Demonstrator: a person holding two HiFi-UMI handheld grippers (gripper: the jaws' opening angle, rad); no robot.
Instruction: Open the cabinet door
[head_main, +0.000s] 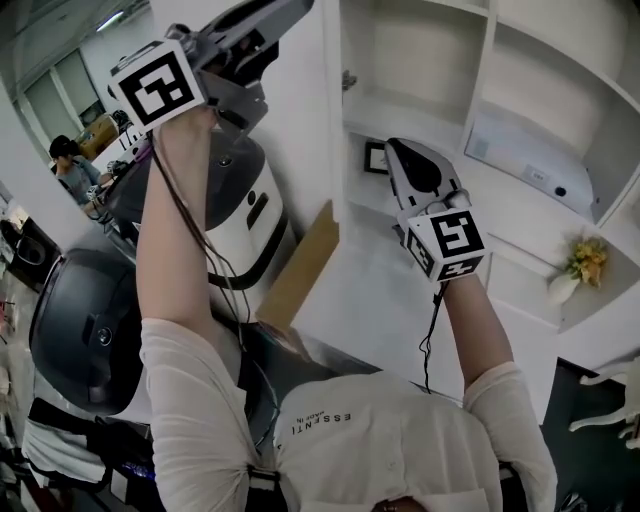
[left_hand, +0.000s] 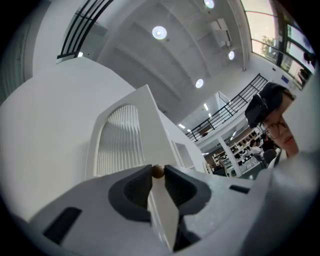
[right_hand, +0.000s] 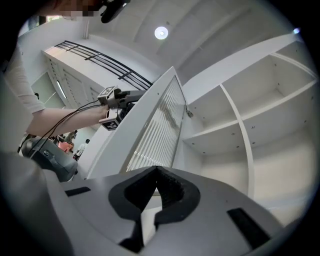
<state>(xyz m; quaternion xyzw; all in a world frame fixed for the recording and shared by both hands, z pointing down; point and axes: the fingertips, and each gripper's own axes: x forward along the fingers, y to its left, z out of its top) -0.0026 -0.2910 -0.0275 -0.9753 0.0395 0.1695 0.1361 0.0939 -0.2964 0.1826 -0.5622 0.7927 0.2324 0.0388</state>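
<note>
Left gripper: jaws pinch a small brown knob at their very tips. The knob sits on the free edge of the cabinet door, and that edge runs down between the two jaws.

Right gripper: jaws pressed together, tips meeting, with nothing between them. It is held clear of the door, on the door's cabinet side, and points towards the lower end of the ribbed panel.

Cabinet door: white, with an arch-topped panel of ribbed glass. It stands swung well out from the cabinet, open. In the right gripper view the left gripper is seen at the door's outer edge, at the end of a raised forearm. A small metal hinge fitting shows where the door meets the cabinet frame.

Cabinet interior: white shelves and upright dividers are exposed. In the head view, yellow flowers lie in a lower compartment at the right, and a flat white unit rests on the shelf above them.

Surroundings: a brown cardboard sheet leans below the door, beside a white-and-black machine.
</note>
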